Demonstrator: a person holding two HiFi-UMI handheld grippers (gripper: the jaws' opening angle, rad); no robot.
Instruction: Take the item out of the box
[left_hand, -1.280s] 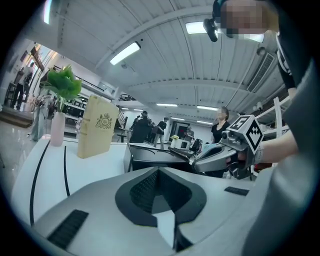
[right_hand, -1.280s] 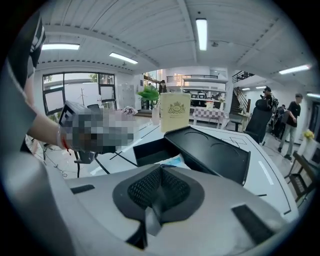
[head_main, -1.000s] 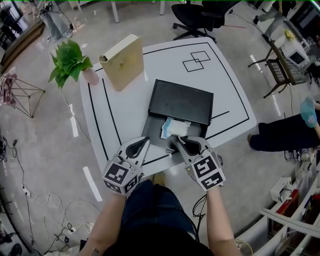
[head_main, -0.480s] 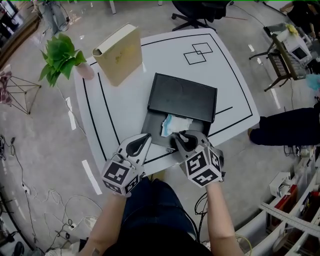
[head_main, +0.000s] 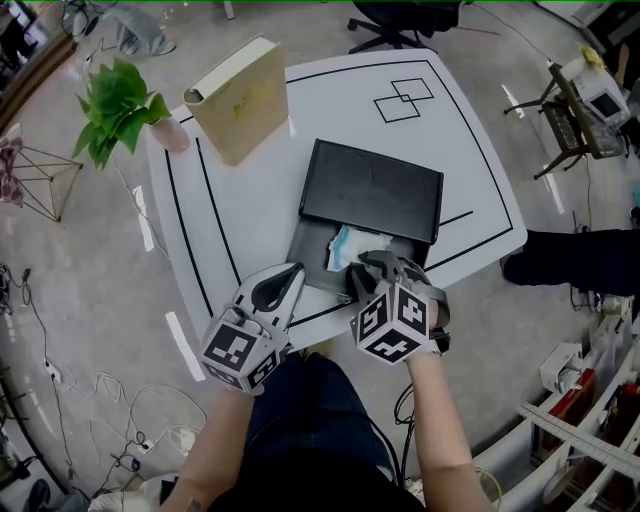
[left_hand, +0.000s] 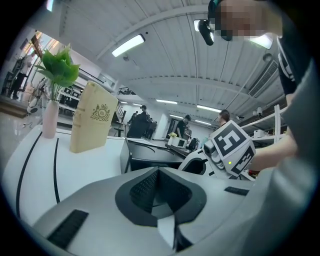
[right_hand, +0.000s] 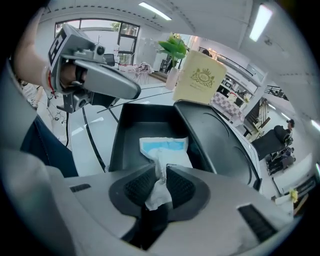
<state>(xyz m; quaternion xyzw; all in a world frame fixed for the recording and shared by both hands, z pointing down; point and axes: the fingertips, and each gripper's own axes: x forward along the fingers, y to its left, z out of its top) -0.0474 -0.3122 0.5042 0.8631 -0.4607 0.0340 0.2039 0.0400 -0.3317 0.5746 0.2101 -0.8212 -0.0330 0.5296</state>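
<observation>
A black box (head_main: 371, 190) lies on the white table (head_main: 240, 225), its near end uncovered. In that end lies a white and blue packet (head_main: 350, 247). My right gripper (head_main: 373, 268) reaches into this end and is shut on the packet's near edge. In the right gripper view the packet (right_hand: 165, 151) runs from the box floor (right_hand: 128, 136) up into the closed jaws (right_hand: 159, 192). My left gripper (head_main: 287, 276) hovers at the table's front edge, left of the box, shut on nothing (left_hand: 159, 187).
A cream book-shaped case (head_main: 240, 100) stands upright at the table's far left. Beside it is a green plant (head_main: 118, 105) in a pink vase. An office chair (head_main: 400, 20) stands beyond the table. Black lines and two squares (head_main: 403, 100) mark the tabletop.
My right gripper has moved forward from the box's near rim into the box, turned a little, and closed on the packet. The left gripper has hardly moved.
</observation>
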